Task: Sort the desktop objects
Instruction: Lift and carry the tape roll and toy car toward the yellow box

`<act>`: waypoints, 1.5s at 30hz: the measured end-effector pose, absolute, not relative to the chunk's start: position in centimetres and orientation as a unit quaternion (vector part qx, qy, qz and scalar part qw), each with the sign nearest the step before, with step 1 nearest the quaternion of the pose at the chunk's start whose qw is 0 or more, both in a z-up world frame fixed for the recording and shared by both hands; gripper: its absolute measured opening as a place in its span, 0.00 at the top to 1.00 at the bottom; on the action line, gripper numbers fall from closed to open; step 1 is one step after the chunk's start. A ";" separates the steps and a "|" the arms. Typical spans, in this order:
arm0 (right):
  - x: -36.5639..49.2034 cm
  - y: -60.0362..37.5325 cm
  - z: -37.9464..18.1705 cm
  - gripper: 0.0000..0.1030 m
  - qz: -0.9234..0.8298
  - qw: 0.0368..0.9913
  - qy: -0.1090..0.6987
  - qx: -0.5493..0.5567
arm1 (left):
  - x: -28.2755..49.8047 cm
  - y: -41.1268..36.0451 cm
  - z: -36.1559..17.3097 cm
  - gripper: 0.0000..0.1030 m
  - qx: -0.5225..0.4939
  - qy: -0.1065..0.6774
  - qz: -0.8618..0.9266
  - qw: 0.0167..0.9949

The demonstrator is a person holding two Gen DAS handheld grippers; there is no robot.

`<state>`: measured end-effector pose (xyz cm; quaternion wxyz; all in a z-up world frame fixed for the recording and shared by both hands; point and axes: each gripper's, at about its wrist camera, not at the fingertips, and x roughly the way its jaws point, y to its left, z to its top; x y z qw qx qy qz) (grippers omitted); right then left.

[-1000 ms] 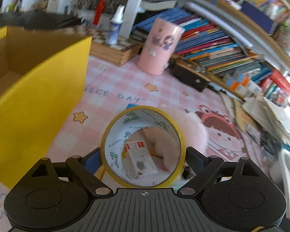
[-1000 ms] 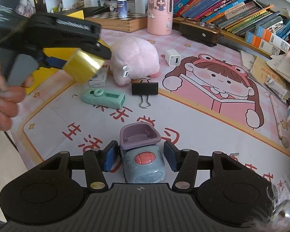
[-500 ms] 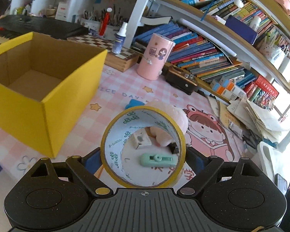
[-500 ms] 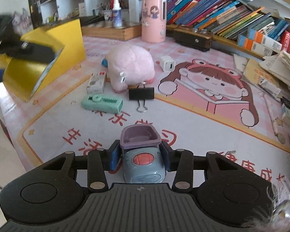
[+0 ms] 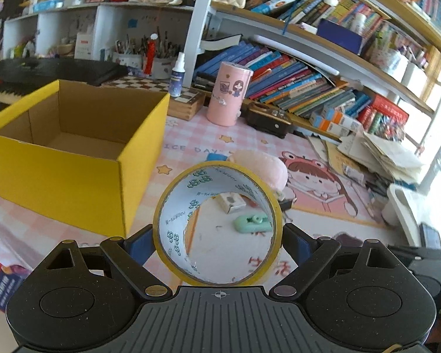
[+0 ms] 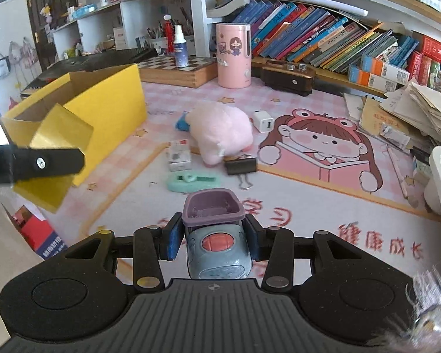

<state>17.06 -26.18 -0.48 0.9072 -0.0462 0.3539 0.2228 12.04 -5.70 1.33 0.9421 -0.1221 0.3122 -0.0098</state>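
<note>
My left gripper (image 5: 217, 235) is shut on a yellow tape roll (image 5: 173, 220) and holds it above the mat, to the right of the open yellow cardboard box (image 5: 73, 173). From the right wrist view the tape roll (image 6: 58, 135) hangs in front of the box (image 6: 114, 108). My right gripper (image 6: 213, 235) is shut on a grey-blue toy car with a purple tub (image 6: 216, 235), lifted over the mat. A pink plush pig (image 6: 220, 135), a mint correction tape (image 6: 191, 181), a black binder clip (image 6: 240, 166), a small white box (image 6: 179, 154) and a white charger (image 6: 263, 120) lie on the mat.
A pink cylinder (image 6: 233, 56), a chessboard box with a spray bottle (image 6: 176, 70) and a dark wooden box (image 6: 288, 78) stand at the back. Books (image 6: 323, 41) line the shelf. Paper stacks (image 6: 420, 108) lie right. A red-blue box (image 6: 41, 235) sits off the desk's left edge.
My left gripper has risen and pulled back with the tape roll, so the box's open top now shows. My right gripper has shut on the toy car and lifted it.
</note>
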 end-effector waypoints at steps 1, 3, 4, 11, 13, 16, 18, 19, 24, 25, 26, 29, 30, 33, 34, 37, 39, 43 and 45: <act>16.6 -25.7 -0.4 0.61 0.222 0.908 0.353 -0.047 | 11.6 -5.4 1.3 0.11 -0.119 0.312 -0.013 0.943; 15.6 -24.6 -0.2 0.61 0.220 0.909 0.352 -0.049 | 10.6 -4.6 1.4 0.11 -0.111 0.310 -0.017 0.944; 15.1 -24.1 -0.1 0.61 0.218 0.909 0.350 -0.050 | 10.1 -4.1 1.5 0.11 -0.106 0.309 -0.018 0.945; 11.0 -20.0 0.5 0.61 0.211 0.908 0.360 -0.045 | 6.8 -0.4 1.3 0.11 -0.092 0.325 -0.016 0.941; 9.9 -18.9 0.6 0.60 0.212 0.906 0.364 -0.042 | 5.8 0.5 1.3 0.11 -0.087 0.326 -0.016 0.941; 8.3 -17.3 0.6 0.60 0.211 0.904 0.370 -0.039 | 4.2 1.9 1.3 0.11 -0.078 0.327 -0.017 0.941; 7.0 -16.1 0.6 0.60 0.209 0.904 0.371 -0.040 | 3.3 2.9 1.2 0.11 -0.075 0.329 -0.017 0.941; 6.4 -15.6 0.6 0.60 0.209 0.904 0.371 -0.040 | 2.7 3.4 1.1 0.11 -0.074 0.331 -0.016 0.941; 3.4 -12.9 0.1 0.60 0.210 0.903 0.373 -0.041 | 0.4 6.0 0.7 0.11 -0.073 0.338 -0.009 0.938; 2.9 -12.3 0.0 0.60 0.211 0.902 0.374 -0.041 | 0.0 6.5 0.7 0.11 -0.073 0.338 -0.007 0.938; 2.5 -11.8 -0.1 0.60 0.212 0.901 0.375 -0.041 | -0.4 7.0 0.7 0.11 -0.074 0.337 -0.004 0.938; 1.4 -10.4 -0.2 0.60 0.218 0.899 0.377 -0.043 | -1.3 8.5 0.7 0.11 -0.080 0.335 0.005 0.939; 1.1 -9.9 -0.2 0.60 0.221 0.899 0.377 -0.045 | -1.5 8.9 0.8 0.11 -0.082 0.334 0.008 0.939; 0.5 -8.5 0.0 0.60 0.229 0.897 0.375 -0.051 | -2.1 10.3 0.8 0.11 -0.089 0.331 0.016 0.939; 0.4 -8.0 0.1 0.60 0.233 0.896 0.375 -0.054 | -2.3 10.7 0.9 0.11 -0.092 0.328 0.019 0.940; 0.2 -6.7 0.2 0.60 0.244 0.892 0.374 -0.063 | -2.9 11.7 1.0 0.11 -0.096 0.322 0.027 0.942; 0.1 -5.8 0.2 0.60 0.252 0.890 0.374 -0.069 | -3.2 12.2 1.0 0.11 -0.098 0.319 0.031 0.942; 0.0 -4.4 0.2 0.60 0.264 0.886 0.374 -0.078 | -3.6 13.3 0.9 0.11 -0.103 0.317 0.039 0.942; 0.0 -3.8 0.2 0.60 0.269 0.884 0.373 -0.080 | -3.8 13.8 0.9 0.11 -0.106 0.316 0.045 0.942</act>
